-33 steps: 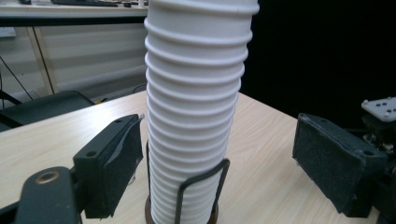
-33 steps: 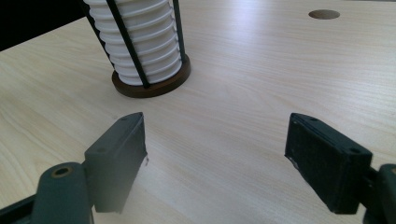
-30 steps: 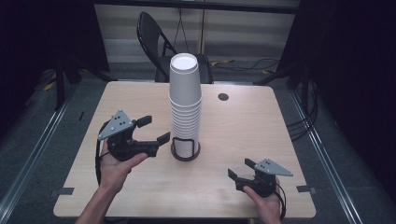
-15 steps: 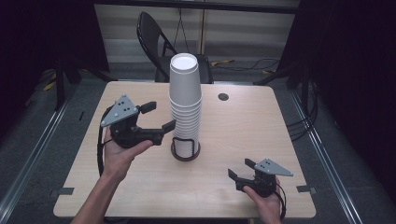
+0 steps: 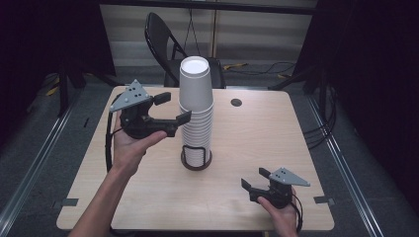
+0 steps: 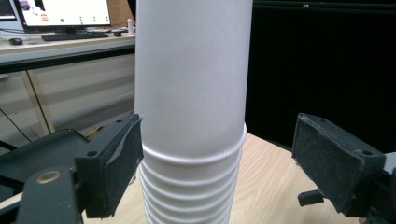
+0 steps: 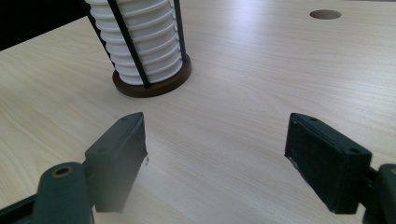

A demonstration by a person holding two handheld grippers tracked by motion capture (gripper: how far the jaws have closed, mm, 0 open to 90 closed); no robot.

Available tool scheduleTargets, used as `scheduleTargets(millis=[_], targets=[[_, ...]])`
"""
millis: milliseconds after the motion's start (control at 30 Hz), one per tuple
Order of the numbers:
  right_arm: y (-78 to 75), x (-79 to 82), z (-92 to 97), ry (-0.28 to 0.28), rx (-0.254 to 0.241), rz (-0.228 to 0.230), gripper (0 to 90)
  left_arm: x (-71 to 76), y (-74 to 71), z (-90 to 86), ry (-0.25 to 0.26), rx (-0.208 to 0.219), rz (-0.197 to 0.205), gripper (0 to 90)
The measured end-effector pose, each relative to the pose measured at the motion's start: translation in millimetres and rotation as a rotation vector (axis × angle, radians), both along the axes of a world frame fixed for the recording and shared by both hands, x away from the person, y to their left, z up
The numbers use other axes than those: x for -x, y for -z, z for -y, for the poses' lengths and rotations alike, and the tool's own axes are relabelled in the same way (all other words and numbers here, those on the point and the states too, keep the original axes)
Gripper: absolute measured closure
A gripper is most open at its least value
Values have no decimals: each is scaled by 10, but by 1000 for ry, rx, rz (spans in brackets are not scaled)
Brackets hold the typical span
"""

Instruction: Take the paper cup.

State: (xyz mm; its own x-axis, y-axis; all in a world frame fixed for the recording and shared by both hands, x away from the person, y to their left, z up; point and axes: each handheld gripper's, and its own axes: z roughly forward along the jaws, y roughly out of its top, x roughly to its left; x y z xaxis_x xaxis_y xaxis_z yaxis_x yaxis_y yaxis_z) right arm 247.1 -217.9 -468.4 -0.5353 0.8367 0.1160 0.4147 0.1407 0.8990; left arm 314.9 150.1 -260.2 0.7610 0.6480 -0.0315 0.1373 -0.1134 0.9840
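While both claws stand apart, a light wooden table (image 5: 296,143) sits among dark curtains (image 5: 375,74).

The left hand-held gripper (image 5: 174,109) sits at left of centre in the high view, raised in an upturned palm, forearm rising from the bottom edge, its jaws level and pointing right. They stand apart and have just been closing slightly. The right hand-held gripper (image 5: 256,182) lies low at lower right, gripped from behind, jaws spread wide.
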Motion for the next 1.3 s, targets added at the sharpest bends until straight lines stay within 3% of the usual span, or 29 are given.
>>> scheduleTargets(millis=[300, 767, 1300], targets=[[-1, -4, 5, 3, -4, -2, 198, -139, -95, 103, 18, -27, 8, 156], [17, -14, 3, -3, -4, -8, 201, -405, -29, 302, -12, -67, -45, 140], [23, -16, 0, -9, -3, -10, 201, -581, 20, 502, -18, -102, -74, 63]])
